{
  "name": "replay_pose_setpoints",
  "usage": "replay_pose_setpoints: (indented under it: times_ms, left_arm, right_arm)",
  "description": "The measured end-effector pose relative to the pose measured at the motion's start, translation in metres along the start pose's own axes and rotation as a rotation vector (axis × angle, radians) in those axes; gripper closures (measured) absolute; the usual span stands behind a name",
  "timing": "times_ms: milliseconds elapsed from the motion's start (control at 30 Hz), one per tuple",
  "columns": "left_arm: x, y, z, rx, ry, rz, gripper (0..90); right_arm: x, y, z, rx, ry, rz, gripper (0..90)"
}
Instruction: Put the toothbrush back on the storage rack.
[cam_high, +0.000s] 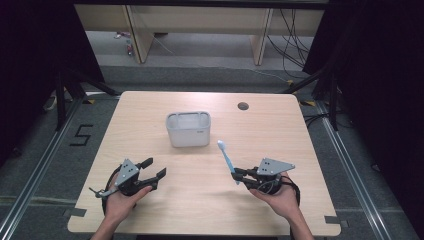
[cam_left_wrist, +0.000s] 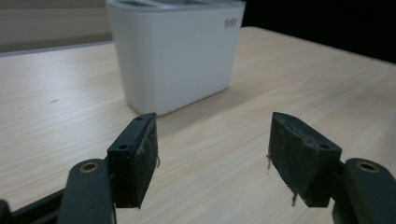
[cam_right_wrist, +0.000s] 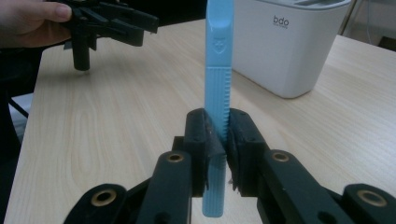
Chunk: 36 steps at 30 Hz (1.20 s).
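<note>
A light blue toothbrush (cam_high: 227, 159) (cam_right_wrist: 217, 84) stands tilted above the table, its white head up and toward the container. My right gripper (cam_high: 236, 174) (cam_right_wrist: 218, 135) is shut on its handle near the lower end. A white rectangular container (cam_high: 188, 129) (cam_left_wrist: 175, 51) (cam_right_wrist: 285, 44) with compartments stands at the table's middle. My left gripper (cam_high: 154, 168) (cam_left_wrist: 212, 156) is open with nothing between its jaws, near the front left, pointing toward the container. The left gripper (cam_right_wrist: 109, 21) and its hand also appear far off in the right gripper view.
The wooden table (cam_high: 150, 110) has a round cable hole (cam_high: 243, 106) at the back right. Dark curtains and stand legs flank the table. Desks and cables stand on the floor beyond its far edge.
</note>
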<state>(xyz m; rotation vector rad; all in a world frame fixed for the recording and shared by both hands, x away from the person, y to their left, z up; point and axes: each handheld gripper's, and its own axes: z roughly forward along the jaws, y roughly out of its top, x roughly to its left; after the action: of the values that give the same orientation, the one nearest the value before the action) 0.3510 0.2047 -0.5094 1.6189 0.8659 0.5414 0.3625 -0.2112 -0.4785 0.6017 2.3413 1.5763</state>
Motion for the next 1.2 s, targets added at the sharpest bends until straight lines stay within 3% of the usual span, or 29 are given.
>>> replay_pose_setpoints:
  times_ms: [33,267,300,400,533,567,633,667,700,733,833,867,900,1000,1133,1167,1200]
  left_arm:
    - [0.000,0.000,0.000,0.000,0.000,0.000,32.7]
    - [-0.022,0.024,0.011,-0.038,-0.116,-0.022,33.0]
    - [-0.025,0.027,0.014,-0.040,-0.129,-0.021,33.5]
    - [-0.035,0.038,0.024,-0.057,-0.172,0.007,34.5]
    - [-0.042,0.046,0.029,-0.047,-0.192,0.016,35.5]
    - [-0.044,0.048,0.030,-0.047,-0.202,0.016,35.5]
    - [-0.049,0.052,0.034,-0.052,-0.221,0.017,36.2]
    - [-0.049,0.055,0.037,-0.067,-0.229,0.050,36.2]
    - [-0.053,0.057,0.038,-0.062,-0.233,0.041,36.6]
    - [-0.058,0.061,0.041,-0.057,-0.253,0.034,37.5]
    - [-0.062,0.065,0.045,-0.050,-0.265,0.036,38.3]
    - [-0.063,0.066,0.047,-0.052,-0.276,0.032,39.0]
    - [-0.065,0.068,0.049,-0.050,-0.281,0.025,39.6]
    - [-0.070,0.072,0.059,-0.047,-0.309,0.029,42.7]
    - [-0.074,0.075,0.065,-0.036,-0.325,0.034,45.4]
    - [-0.074,0.075,0.065,-0.036,-0.325,0.034,46.2]
    - [-0.077,0.077,0.069,-0.034,-0.333,0.031,46.9]
  right_arm:
    - [0.000,0.000,0.000,0.000,0.000,0.000,79.2]
    - [0.003,0.005,0.007,-0.051,-0.026,0.004,79.1]
    - [0.004,0.007,0.010,-0.071,-0.010,0.022,79.1]
    - [0.004,0.008,0.013,-0.085,-0.027,0.019,79.1]
    - [0.006,0.008,0.017,-0.096,-0.007,0.051,79.1]
    - [0.006,0.008,0.018,-0.102,-0.027,0.031,79.1]
    - [0.008,0.008,0.020,-0.098,-0.034,0.040,79.2]
    - [0.008,0.008,0.020,-0.098,-0.034,0.040,79.2]
    - [0.009,0.008,0.022,-0.101,-0.030,0.055,79.1]
    - [0.009,0.009,0.024,-0.114,-0.038,0.034,79.1]
    - [0.010,0.010,0.026,-0.113,-0.051,0.031,79.2]
    - [0.010,0.011,0.027,-0.116,-0.052,0.037,79.1]
    - [0.013,0.011,0.029,-0.116,-0.035,0.077,79.2]
    - [0.011,0.013,0.032,-0.114,-0.046,0.053,79.2]
    - [0.012,0.013,0.036,-0.115,-0.029,0.061,79.2]
    - [0.011,0.014,0.036,-0.120,-0.048,0.035,79.2]
    - [0.013,0.013,0.038,-0.122,-0.033,0.062,79.1]
